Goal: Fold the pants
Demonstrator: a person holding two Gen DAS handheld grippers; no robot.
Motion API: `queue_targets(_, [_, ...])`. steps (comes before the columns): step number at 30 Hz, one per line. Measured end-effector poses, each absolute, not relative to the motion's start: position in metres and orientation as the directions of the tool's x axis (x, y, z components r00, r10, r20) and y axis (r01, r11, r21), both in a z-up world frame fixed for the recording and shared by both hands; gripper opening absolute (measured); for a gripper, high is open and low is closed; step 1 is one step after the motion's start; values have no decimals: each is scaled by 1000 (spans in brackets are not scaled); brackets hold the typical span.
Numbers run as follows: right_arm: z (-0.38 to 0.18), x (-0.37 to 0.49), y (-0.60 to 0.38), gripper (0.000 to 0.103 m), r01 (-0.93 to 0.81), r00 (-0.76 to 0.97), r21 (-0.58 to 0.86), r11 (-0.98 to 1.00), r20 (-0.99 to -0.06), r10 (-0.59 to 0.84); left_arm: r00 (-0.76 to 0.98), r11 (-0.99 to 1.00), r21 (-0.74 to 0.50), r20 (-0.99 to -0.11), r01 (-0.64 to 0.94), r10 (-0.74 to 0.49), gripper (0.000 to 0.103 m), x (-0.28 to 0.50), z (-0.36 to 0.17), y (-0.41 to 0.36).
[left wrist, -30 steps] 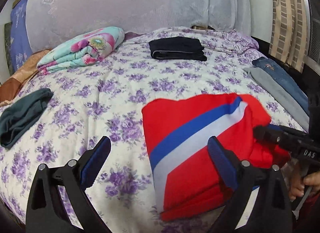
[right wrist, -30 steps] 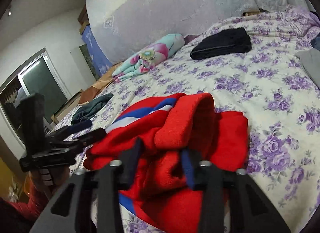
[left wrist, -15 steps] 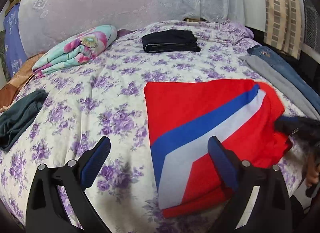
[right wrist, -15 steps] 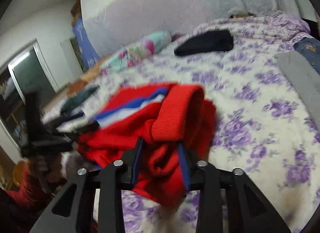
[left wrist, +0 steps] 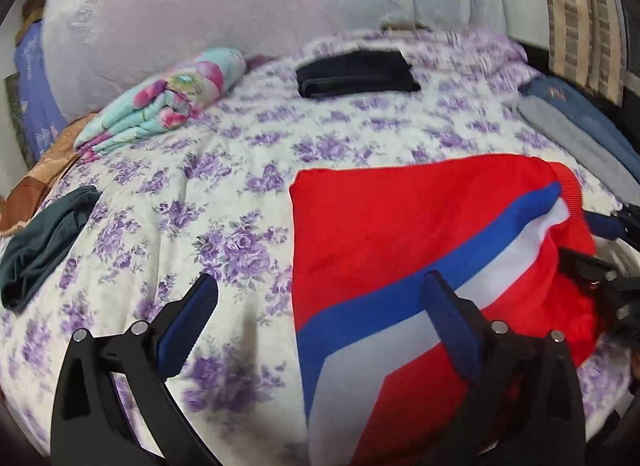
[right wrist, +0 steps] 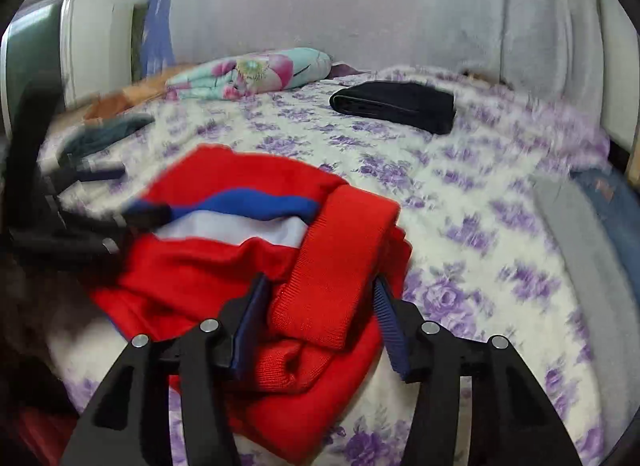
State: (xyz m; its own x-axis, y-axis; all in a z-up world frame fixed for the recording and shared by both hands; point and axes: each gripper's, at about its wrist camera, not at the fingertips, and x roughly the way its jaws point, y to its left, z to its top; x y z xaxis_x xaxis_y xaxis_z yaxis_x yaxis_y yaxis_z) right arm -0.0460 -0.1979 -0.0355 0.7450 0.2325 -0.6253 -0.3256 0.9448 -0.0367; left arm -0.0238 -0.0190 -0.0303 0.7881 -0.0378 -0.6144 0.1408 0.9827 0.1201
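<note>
The red pants [left wrist: 400, 234] with a blue and white stripe lie folded on the floral bed cover [left wrist: 200, 169]. My left gripper [left wrist: 320, 306] is open above the pants' left edge and holds nothing. In the right wrist view the pants [right wrist: 224, 266] lie bunched, with the ribbed red waistband [right wrist: 332, 266] between my fingers. My right gripper [right wrist: 320, 306] is open around the waistband, with its jaws apart and a gap on the right side. The right gripper also shows in the left wrist view [left wrist: 608, 250] at the pants' right edge.
A folded black garment [left wrist: 356, 73] lies at the far side of the bed. A floral quilt [left wrist: 168, 101] lies at the back left. A dark green garment [left wrist: 44, 238] lies at the left edge. Grey [left wrist: 572, 141] and blue jeans [left wrist: 592, 113] lie along the right edge.
My right gripper has opened and let go of the waistband, and the pants have come down onto the bed. The left gripper has moved closer over the pants.
</note>
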Motion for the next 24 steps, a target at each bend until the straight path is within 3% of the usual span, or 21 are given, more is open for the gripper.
queue_targets(4, [-29,-55,-194,65,-314,785,-115,943,-590,189,798,982,132,-601,135,-29,99,-27,-30,-20])
queue_targets(9, [-5,-89,-181,68,-356,827,-120,927,-501,253,792,985,99,-608,138,-50,99,-25,-30,-16])
queue_targets(13, [-26,-85,-164,71,-381,793,-194,904,-572,211,794,986,95,-605,136,-51,99,-27,-30,-15])
queue_targets(14, [-39,-80,-163,77,-381,771,-200,903,-607,191,794,986,95,-605,137,-52,99,-27,-30,-15])
queue_targets(18, [-42,-73,-180,80,-375,739,-67,925,-624,254,792,987,88,-608,138,-56,99,-26,-31,-14])
queue_targets(24, [-8,-78,-207,80,-365,770,107,925,-524,364,784,988,62,-617,142,-73,99,-25,-31,-11])
